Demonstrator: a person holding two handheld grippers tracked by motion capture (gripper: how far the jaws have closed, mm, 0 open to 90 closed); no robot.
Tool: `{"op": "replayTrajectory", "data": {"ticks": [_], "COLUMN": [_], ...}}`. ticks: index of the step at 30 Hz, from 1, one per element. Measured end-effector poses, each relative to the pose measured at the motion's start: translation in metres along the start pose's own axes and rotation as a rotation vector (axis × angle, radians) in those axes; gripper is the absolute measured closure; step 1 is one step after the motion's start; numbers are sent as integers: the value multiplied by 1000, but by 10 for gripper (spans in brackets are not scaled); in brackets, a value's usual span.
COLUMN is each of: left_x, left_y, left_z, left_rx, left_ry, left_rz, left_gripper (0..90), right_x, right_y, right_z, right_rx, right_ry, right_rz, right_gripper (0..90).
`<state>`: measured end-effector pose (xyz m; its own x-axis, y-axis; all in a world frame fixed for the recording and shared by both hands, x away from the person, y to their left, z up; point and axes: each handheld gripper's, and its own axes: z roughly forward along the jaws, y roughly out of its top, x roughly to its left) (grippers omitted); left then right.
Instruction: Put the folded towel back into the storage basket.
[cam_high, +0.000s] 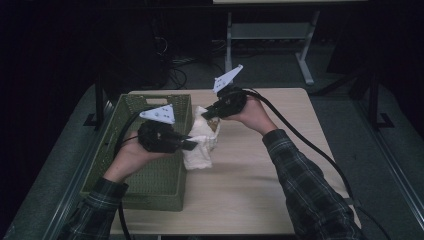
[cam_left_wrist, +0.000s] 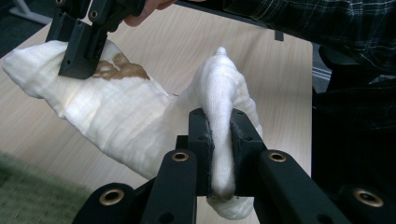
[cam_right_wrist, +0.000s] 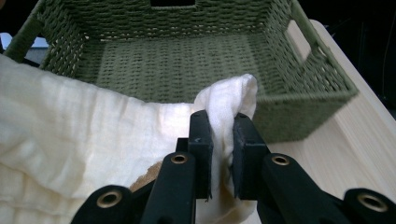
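We have the stained white cloth (cam_high: 201, 142) pinched in both the left gripper (cam_high: 192, 145) and right gripper (cam_high: 206, 114), lifted beside the green basket (cam_high: 165, 187), apparently not yet laid in it.

The crumpled cream-white gauze cloth (cam_left_wrist: 116, 112) carries a brown stain (cam_left_wrist: 119, 69). The rectangular woven wicker basket (cam_right_wrist: 299, 100) is olive green. The wooden table (cam_high: 250, 175) is pale beige. The plaid sleeves (cam_high: 310, 190) are dark green-grey.
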<state>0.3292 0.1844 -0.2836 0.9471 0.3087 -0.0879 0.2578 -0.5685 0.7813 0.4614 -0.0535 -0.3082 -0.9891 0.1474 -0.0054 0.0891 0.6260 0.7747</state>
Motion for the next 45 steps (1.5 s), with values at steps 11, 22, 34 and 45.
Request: {"op": "replayTrajectory", "data": {"ticks": [11, 22, 34, 45], "left_x": [2, 4, 5, 13], "left_y": [-29, -60, -86, -93], "left_z": [-38, -60, -56, -43], "left_rx": [-14, 5, 37, 7], "left_ry": [52, 83, 75, 126], "left_rz": [-13, -46, -78, -103], "left_gripper": [809, 809, 796, 399], "right_x": [6, 14, 23, 18], "right_y": [32, 52, 54, 50], "right_z": [34, 76, 108, 122], "right_rx": [-3, 9, 24, 40], "right_ry": [29, 63, 99, 98], "right_rz": [-45, -74, -78, -69], "right_gripper": [801, 802, 802, 802]}}
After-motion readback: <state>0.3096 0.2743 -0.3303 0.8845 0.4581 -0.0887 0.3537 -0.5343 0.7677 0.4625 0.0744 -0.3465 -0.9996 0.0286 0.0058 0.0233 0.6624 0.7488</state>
